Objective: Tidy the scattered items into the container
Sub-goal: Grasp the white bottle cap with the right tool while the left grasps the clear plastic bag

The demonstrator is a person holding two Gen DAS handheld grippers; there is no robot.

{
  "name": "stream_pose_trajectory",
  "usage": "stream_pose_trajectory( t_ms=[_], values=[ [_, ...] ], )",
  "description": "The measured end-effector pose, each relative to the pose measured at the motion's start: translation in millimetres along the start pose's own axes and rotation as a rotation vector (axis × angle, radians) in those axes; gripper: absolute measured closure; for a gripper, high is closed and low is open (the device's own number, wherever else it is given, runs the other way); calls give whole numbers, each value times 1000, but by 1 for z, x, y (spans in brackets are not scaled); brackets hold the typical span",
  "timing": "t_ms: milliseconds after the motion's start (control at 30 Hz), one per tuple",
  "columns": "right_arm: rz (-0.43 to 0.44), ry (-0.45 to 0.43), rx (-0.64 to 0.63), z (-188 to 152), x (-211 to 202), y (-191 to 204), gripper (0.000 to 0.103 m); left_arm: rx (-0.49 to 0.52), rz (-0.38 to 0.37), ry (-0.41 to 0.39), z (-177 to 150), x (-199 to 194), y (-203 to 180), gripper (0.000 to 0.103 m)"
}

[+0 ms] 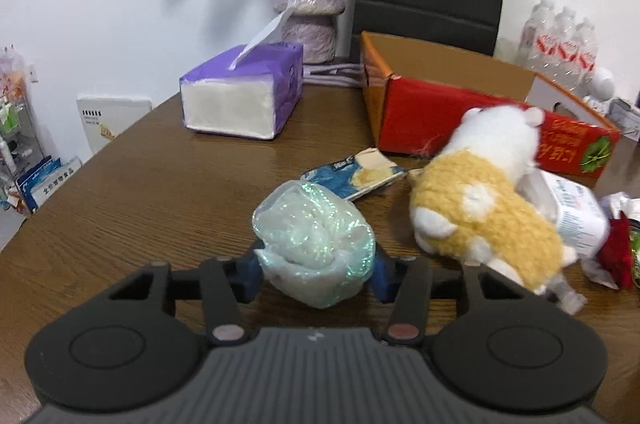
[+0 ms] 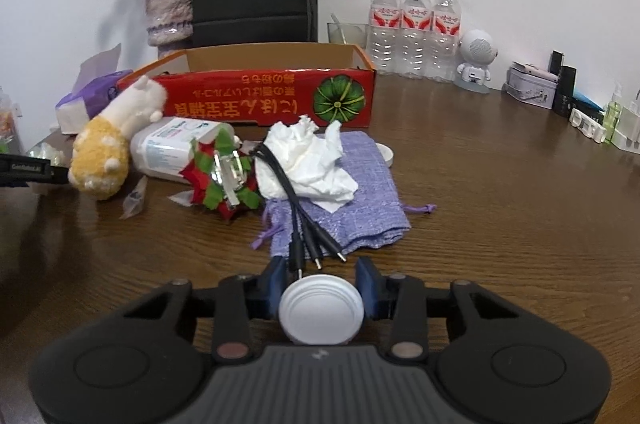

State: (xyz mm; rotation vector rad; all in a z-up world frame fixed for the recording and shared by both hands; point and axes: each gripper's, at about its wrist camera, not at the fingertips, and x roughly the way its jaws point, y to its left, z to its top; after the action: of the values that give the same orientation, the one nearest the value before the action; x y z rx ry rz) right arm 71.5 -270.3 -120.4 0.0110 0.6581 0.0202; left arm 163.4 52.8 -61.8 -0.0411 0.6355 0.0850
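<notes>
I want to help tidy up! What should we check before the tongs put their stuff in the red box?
1. Left tongs holding the shiny plastic bundle: ok, squeezed between both fingers.
2. Right tongs holding the white round lid: cannot tell; it sits between the fingers, but gaps show at the sides.
3. Red box open on top: ok.
4. Room inside the box: cannot tell, only the far inner wall shows.
5. Way to the box clear: not ok; the plush toy leans against its front, and the crumpled tissue and black cables lie before it.
</notes>
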Motion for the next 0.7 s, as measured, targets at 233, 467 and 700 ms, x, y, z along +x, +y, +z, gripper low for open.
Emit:
stream_pose_trajectory(
  t_ms=[233, 467, 700],
  values=[
    [18, -43, 9, 0, -18, 1, 66, 10, -25, -48, -5, -31, 4, 54],
    [60, -118, -8, 29, -30, 9, 66, 32, -99, -87, 9, -54, -12, 54],
    [89, -218, -5, 102, -7, 26, 66, 20, -209, -102, 69, -38, -49, 53]
  ],
)
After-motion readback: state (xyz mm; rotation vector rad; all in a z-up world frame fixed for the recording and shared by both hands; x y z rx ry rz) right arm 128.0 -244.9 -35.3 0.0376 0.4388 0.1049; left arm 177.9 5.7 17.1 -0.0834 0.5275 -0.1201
